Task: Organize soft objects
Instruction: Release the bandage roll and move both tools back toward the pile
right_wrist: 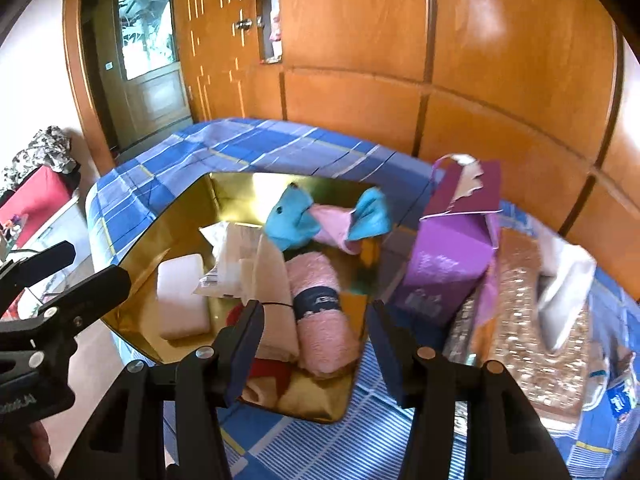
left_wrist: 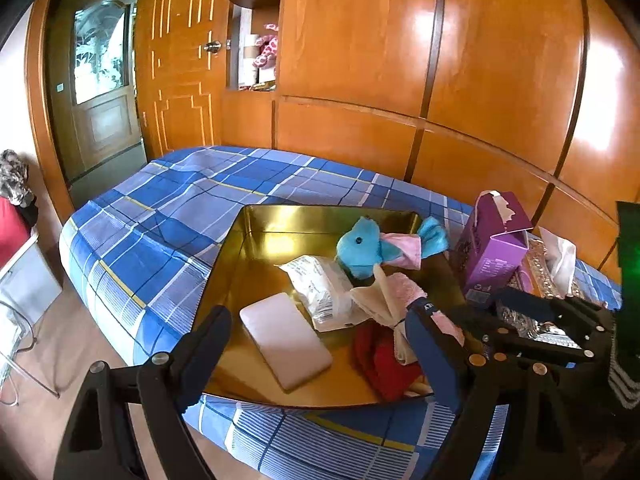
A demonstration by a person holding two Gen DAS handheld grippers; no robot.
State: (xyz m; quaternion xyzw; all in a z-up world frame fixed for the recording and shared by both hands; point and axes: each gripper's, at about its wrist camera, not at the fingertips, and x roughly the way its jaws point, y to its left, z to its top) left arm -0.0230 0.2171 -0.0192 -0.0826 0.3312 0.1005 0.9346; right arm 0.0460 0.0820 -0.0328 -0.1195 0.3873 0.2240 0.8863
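A gold tray (left_wrist: 256, 240) lies on the blue plaid bed (left_wrist: 168, 208). It holds a blue plush fish (left_wrist: 360, 246) with a pink cloth around it, a crinkled plastic packet (left_wrist: 320, 288), a pale pink pad (left_wrist: 284, 340), a red cloth (left_wrist: 380, 364), a cream cloth (right_wrist: 276, 280) and a rolled pink towel (right_wrist: 324, 328) with a dark band. My right gripper (right_wrist: 315, 306) hovers open above the towel, which rests in the tray with its pads clear of it. My left gripper (left_wrist: 318, 314) stands wide open over the tray's near side, holding nothing.
A purple carton (right_wrist: 452, 256) stands right of the tray. Beside it sit a glittery tissue box (right_wrist: 520, 320) and a small blue pack (right_wrist: 620, 396). Wooden wardrobe panels (left_wrist: 400, 60) back the bed. Bare floor and a door (left_wrist: 104, 92) lie to the left.
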